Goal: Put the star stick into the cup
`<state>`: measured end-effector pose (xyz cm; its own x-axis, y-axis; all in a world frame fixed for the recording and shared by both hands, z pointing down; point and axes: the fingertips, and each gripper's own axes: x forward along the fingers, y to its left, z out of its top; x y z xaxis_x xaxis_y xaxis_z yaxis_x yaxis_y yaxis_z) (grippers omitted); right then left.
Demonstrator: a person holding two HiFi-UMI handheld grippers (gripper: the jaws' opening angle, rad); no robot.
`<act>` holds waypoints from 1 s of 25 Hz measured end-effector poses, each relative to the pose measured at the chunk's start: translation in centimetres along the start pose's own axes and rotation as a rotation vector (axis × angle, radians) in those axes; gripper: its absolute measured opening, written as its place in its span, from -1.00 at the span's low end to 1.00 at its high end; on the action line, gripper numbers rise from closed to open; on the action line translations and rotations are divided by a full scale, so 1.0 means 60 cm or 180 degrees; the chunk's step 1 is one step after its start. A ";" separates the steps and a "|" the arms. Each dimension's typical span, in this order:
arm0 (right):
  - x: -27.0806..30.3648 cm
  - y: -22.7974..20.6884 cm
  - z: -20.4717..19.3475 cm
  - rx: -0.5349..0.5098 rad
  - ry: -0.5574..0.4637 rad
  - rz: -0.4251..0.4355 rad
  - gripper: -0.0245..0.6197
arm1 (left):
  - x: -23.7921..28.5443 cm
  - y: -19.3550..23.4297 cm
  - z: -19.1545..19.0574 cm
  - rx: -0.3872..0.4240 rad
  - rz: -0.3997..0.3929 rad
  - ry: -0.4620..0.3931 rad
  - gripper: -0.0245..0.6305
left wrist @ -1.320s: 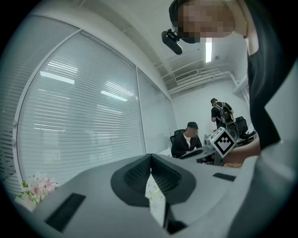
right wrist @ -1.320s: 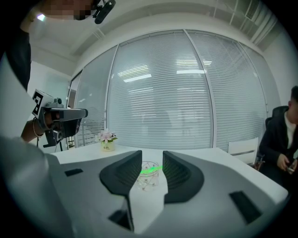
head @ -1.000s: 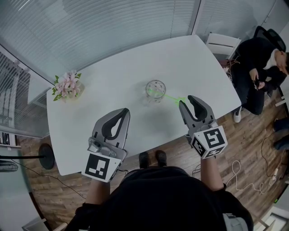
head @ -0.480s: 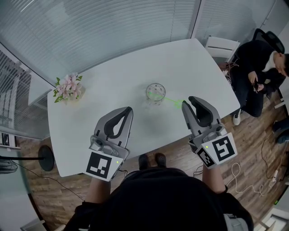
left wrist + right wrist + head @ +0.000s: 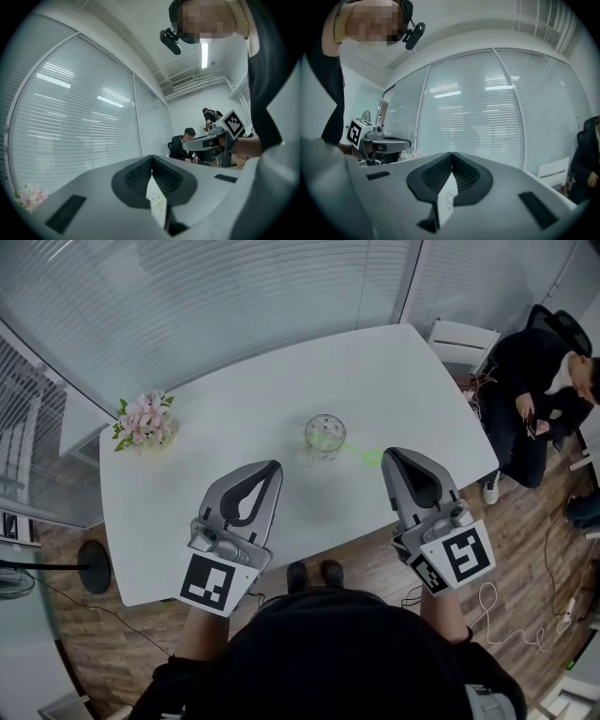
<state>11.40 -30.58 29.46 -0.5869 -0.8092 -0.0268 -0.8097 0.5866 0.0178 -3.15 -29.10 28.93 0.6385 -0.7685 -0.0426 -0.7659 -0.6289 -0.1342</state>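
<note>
Star stick (image 5: 354, 450): green, lower end inside the cup (image 5: 313, 448), star end leaning out over the rim toward the right gripper (image 5: 388, 454).

Nearest: both forearms reach forward from the person's dark torso. The grippers are held level above the near edge of the table (image 5: 234, 399), marker cubes toward the body.

Left gripper (image 5: 273, 466): jaws pressed together, nothing between them.

Right gripper: jaws have just been closing and are now together, empty. Its tip is just beside the star end; contact cannot be told.

Cup: upright at mid-table, beyond and between the two grippers.

Farther left: pink flowers (image 5: 143, 421) near the table edge.

Past the far right corner: a seated person (image 5: 534, 371).
</note>
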 end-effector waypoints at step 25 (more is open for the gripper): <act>-0.006 0.015 0.008 -0.0007 -0.0019 -0.0021 -0.91 | -0.014 0.004 0.004 -0.0031 0.0048 -0.0039 -0.88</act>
<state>10.84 -29.75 28.99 -0.5815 -0.8129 -0.0330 -0.8135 0.5812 0.0200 -3.85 -28.54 28.69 0.6277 -0.7764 -0.0568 -0.7761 -0.6184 -0.1238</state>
